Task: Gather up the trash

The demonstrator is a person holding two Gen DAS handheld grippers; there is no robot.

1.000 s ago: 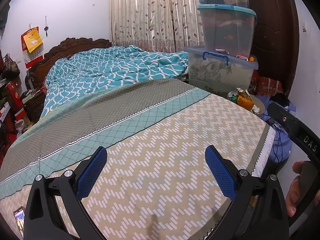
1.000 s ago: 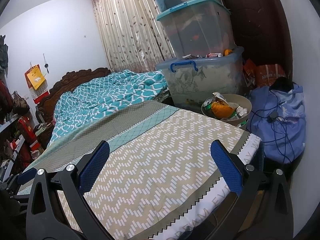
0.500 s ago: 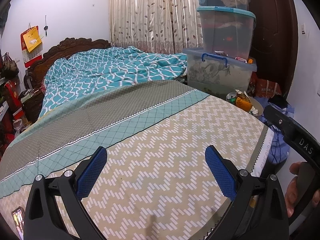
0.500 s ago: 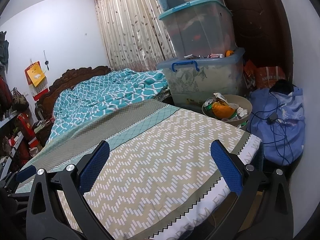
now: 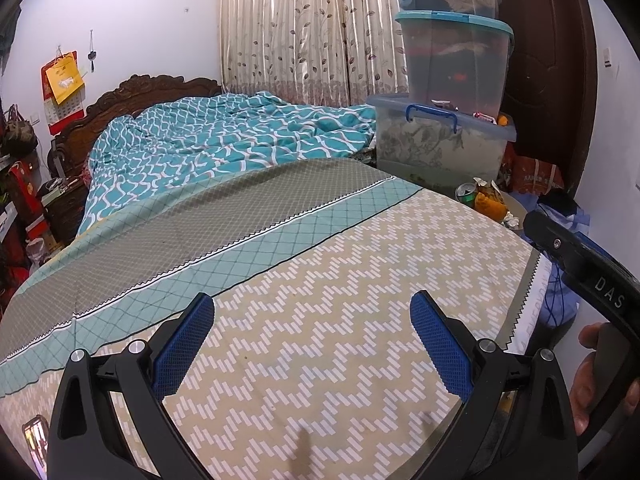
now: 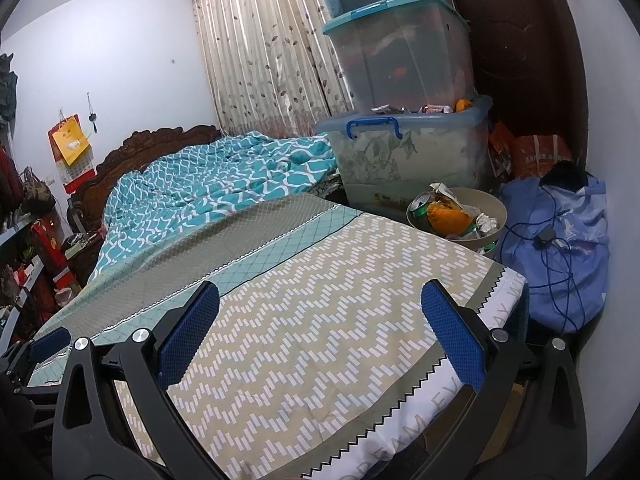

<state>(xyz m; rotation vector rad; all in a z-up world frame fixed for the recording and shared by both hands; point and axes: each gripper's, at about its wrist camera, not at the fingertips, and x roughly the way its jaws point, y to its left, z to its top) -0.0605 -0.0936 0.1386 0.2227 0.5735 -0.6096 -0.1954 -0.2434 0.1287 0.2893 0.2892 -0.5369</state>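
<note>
Both grippers, left gripper (image 5: 312, 344) and right gripper (image 6: 320, 336), fingers spread wide, empty, over bed (image 6: 320, 280). Trash heaped in bin (image 6: 494, 236), right of frame, beyond bed corner. Risk: overfull pile spills if nudged; cable on blue bag (image 6: 568, 264) beside bin may snag.

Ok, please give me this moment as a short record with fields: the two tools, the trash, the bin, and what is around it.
left tool: open, empty, over the bed
right tool: open, empty, over the bed
trash bin: round, beige, on the floor past the bed's far corner
trash: green can, orange wrapper, crumpled foil, all in the bin
neighbours: stacked storage boxes behind the bin, blue bag to its right
</note>
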